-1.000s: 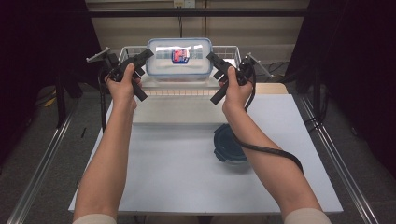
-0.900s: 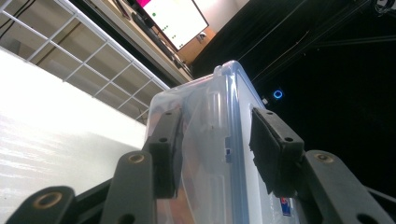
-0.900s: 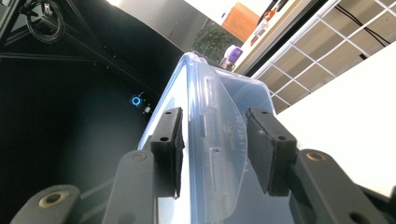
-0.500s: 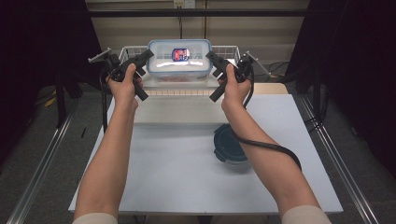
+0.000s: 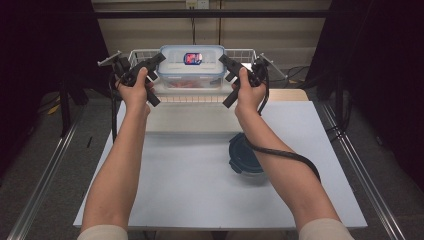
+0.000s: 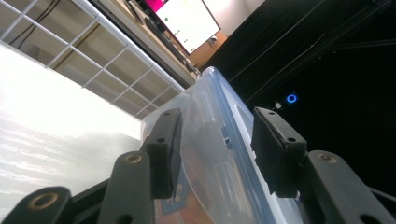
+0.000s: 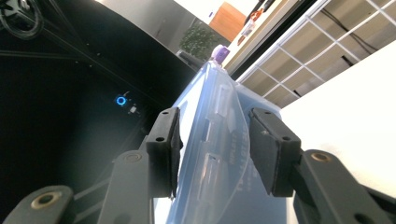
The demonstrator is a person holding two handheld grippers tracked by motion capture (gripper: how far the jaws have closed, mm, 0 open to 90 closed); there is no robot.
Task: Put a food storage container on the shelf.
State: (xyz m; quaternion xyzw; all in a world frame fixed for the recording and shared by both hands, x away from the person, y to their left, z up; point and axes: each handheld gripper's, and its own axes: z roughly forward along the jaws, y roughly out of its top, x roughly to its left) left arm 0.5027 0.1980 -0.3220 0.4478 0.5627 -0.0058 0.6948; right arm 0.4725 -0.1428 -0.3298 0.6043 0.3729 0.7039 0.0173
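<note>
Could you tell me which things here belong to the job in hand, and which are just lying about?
In the job:
- clear food box, between both grippers
- left gripper at one end
- right gripper at the other end
- white wire basket under the box

Lying about:
- dark round lid on the table

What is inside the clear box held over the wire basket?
Through the box wall, a red-and-blue item shows near the top and orange-red contents lie low down. What they are cannot be told; the basket rim hides the box's base.

Black two-jaw tools (image 5: 159,57), trailing cables, pale sleeves (image 5: 102,233)
</note>
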